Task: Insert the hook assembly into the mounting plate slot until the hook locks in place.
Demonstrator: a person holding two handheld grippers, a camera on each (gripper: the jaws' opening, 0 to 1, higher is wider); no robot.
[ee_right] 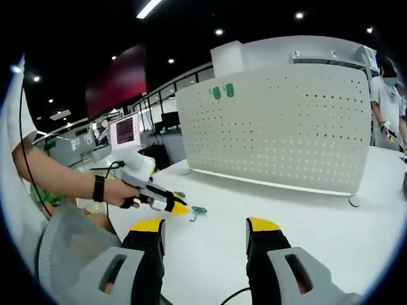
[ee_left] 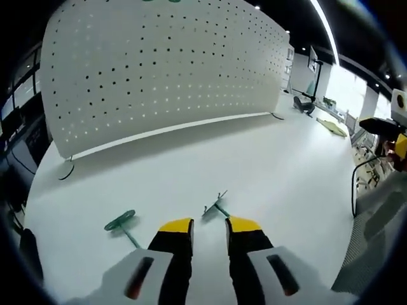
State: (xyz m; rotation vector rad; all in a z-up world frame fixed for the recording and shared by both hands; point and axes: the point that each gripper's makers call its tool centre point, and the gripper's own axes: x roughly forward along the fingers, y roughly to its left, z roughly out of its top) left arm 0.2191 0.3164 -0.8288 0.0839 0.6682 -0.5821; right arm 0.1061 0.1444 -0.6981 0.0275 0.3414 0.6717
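Observation:
A white pegboard [ee_left: 165, 70] stands upright on the white table [ee_left: 286, 178]. Two green hooks lie on the table: one with a round disc [ee_left: 121, 222] to the left, and one [ee_left: 216, 207] just ahead of my left gripper [ee_left: 210, 225], in line with the gap between its open jaws. The right gripper view has my right gripper [ee_right: 206, 225] open with nothing in it, well back from the pegboard [ee_right: 286, 140]. A hand holds the left gripper [ee_right: 178, 206] low over the table, next to a green hook [ee_right: 198, 211]. Two green pieces [ee_right: 222, 92] hang at the board's top left.
A black cable [ee_left: 353, 184] runs over the table's right edge. The pegboard rests on small feet [ee_right: 353, 201]. A person [ee_right: 385, 95] stands behind the board at the far right. Monitors and desks [ee_right: 124, 130] fill the room at the left.

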